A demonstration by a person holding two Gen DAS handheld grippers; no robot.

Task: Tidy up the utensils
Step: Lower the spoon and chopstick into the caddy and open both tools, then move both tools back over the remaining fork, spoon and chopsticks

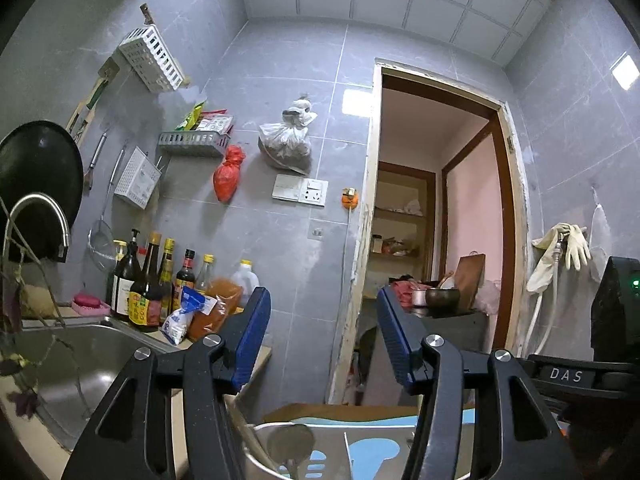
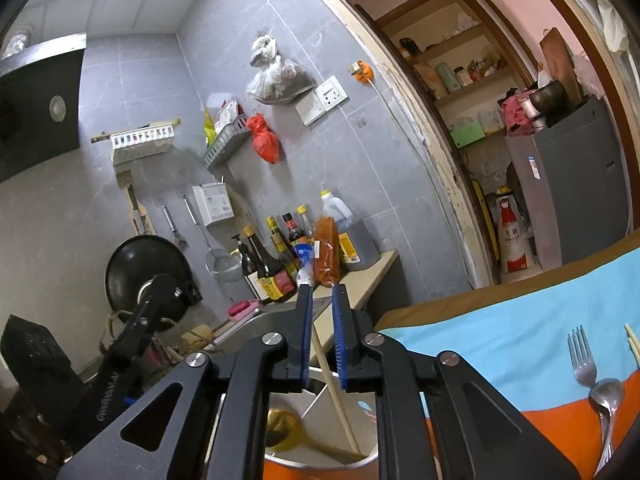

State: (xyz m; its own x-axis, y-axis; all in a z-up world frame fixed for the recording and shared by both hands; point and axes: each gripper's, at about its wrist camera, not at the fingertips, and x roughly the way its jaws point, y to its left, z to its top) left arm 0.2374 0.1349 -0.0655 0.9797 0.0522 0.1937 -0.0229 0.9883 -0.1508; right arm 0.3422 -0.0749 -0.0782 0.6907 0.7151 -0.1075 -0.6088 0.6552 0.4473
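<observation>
Here the left tool [image 1: 322, 332] stands wide with nothing between its pads, above a spoon [image 1: 290, 446] in a metal cup [image 1: 256, 460]. The right tool [image 2: 322, 334] is narrow, a chopstick [image 2: 334, 392] loose between its pads; fork [image 2: 582, 358] off right

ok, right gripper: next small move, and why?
Probably draw the right gripper back off the chopstick: it stands in the pot, loose between slightly open jaws, so it looks delivered. A fork and spoon wait on the mat.

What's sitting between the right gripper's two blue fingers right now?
In the right wrist view, a pale chopstick runs between the right gripper fingers, leaning down into the metal pot.
</observation>
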